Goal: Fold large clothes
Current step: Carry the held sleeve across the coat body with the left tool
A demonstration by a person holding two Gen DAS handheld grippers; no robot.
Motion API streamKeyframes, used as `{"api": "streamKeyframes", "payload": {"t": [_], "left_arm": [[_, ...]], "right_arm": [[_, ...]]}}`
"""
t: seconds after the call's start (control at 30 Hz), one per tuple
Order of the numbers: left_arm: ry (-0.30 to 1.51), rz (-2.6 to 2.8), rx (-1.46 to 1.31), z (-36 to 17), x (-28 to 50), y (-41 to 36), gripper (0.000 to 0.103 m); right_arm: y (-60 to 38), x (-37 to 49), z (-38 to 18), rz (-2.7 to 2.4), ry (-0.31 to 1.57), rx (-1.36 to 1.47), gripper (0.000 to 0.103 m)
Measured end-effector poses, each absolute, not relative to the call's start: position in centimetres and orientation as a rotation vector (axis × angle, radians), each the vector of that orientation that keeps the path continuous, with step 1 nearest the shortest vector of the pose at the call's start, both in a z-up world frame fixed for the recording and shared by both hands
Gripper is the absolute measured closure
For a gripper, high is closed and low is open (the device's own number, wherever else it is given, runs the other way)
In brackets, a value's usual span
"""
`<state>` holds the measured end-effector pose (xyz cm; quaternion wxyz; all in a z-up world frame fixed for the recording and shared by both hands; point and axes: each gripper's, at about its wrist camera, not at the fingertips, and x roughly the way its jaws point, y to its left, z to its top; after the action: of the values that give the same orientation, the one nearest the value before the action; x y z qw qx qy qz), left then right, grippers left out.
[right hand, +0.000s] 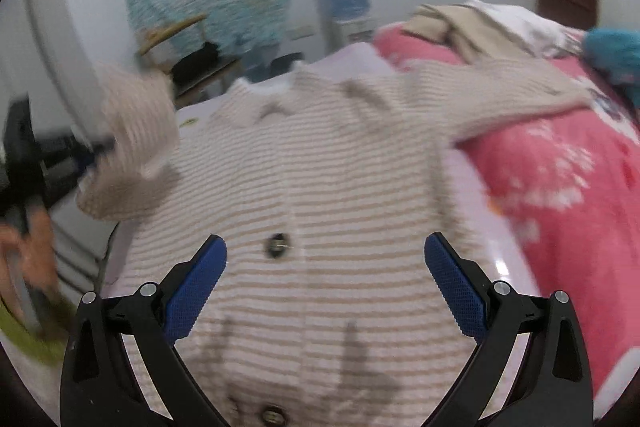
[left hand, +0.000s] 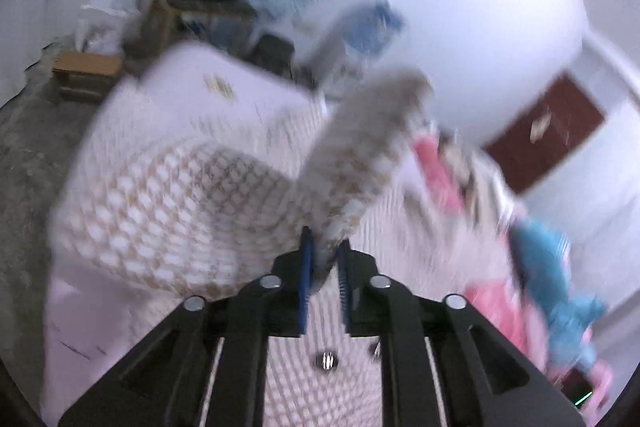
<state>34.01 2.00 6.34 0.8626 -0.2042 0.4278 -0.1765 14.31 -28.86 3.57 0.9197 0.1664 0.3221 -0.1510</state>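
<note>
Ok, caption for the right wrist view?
Open right claw hovers over a beige striped knit cardigan on the bed, its sleeve lifted, beside a pink floral blanket.

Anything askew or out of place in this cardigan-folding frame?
Nothing looks damaged or spilled. The striped cardigan lies flat, buttons up, but its far sleeve drapes onto the pink blanket instead of the table. The left gripper is shut on the other sleeve; the right gripper hovers open.

Black right gripper [right hand: 326, 267], blue textured pads [right hand: 192, 291], silver screws.
</note>
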Motion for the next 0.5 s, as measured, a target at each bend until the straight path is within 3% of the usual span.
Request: {"api": "streamKeyframes", "payload": {"t": [0.07, 0.13, 0.17, 0.3, 0.33, 0.37, 0.5], "left_arm": [[1.007, -0.362, -0.364, 2.3, 33.7, -0.8, 0.082], [1.029, -0.32, -0.323, 0.0, 33.0, -1.9, 0.069], [1.007, -0.303, -0.291, -0.4, 32.5, -2.3, 0.068], [0.94, -0.313, -0.181, -0.2, 30.8, -3.3, 0.046], [0.928, -0.332, -0.186, -0.2, 30.3, -3.0, 0.038], [0.909, -0.356, -0.2, -0.1, 29.5, -2.5, 0.02], [0.82, -0.404, -0.188, 1.7, 27.9, -1.0, 0.009]], "right_arm": [[-30.5, 13.4, 3.2, -0.347, 0.676, 0.363, 0.008], [-31.9, 12.8, 2.9, -0.372, 0.697, 0.373, 0.008], [-32.5, 12.6, 2.9, -0.378, 0.707, 0.371, 0.008], [-33.0, 13.6, 3.3, -0.327, 0.723, 0.365, 0.008], [-33.1, 14.3, 3.6, -0.283, 0.721, 0.38, 0.008], [-33.1, 14.9, 3.8, -0.246, 0.719, 0.393, 0.008], [-32.7, 18.3, 4.7, -0.109, 0.71, 0.426, 0.008]]}}
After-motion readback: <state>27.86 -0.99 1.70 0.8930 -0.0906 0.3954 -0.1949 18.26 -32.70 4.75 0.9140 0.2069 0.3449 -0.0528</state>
